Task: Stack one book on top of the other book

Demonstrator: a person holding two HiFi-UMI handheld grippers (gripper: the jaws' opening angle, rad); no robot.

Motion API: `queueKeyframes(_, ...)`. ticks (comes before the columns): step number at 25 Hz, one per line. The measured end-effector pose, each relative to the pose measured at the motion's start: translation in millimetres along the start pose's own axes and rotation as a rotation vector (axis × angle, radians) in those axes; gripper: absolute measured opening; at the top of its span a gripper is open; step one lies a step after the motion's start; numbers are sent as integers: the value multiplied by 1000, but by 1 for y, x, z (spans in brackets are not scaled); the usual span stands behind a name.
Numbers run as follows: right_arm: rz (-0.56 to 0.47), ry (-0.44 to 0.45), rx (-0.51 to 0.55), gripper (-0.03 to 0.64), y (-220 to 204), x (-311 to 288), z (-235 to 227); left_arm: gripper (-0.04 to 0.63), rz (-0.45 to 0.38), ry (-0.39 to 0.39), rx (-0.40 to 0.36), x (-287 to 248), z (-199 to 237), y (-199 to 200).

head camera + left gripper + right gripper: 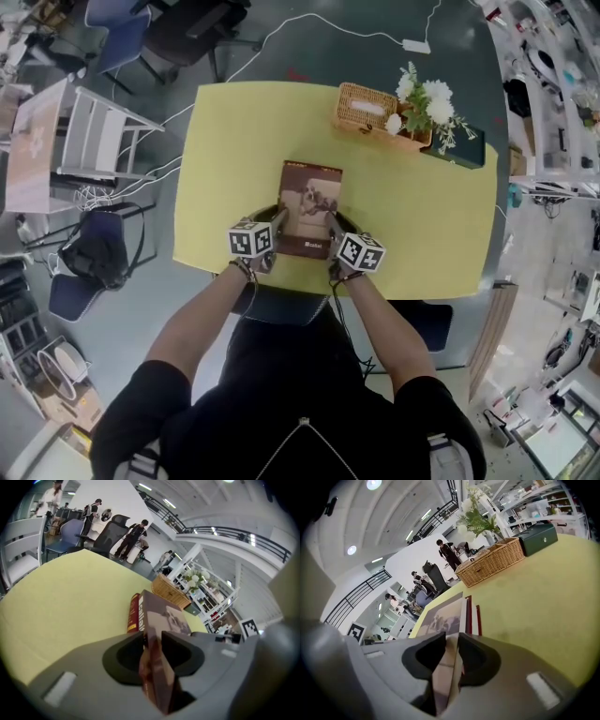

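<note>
The brown book, judged stiff and fairly heavy, is clamped at its near corners between the jaws of the left tool and right tool, directly over the red book lying ahead on the surface.

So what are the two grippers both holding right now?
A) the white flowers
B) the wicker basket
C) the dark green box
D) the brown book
D: the brown book is pinched at its near edge by the left gripper and the right gripper. In each gripper view the fingers press on the book from both sides.
</note>
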State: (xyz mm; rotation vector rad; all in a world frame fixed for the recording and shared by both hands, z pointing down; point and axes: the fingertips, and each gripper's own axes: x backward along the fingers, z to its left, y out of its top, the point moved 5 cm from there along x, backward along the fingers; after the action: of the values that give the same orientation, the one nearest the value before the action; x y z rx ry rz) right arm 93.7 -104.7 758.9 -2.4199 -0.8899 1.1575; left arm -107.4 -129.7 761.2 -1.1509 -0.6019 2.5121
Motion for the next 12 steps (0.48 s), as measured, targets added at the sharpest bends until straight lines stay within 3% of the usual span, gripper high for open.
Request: queueKeyframes(12,-16,-16,8,95,5,4,0,137,6,-22,-37,4,-1,6)
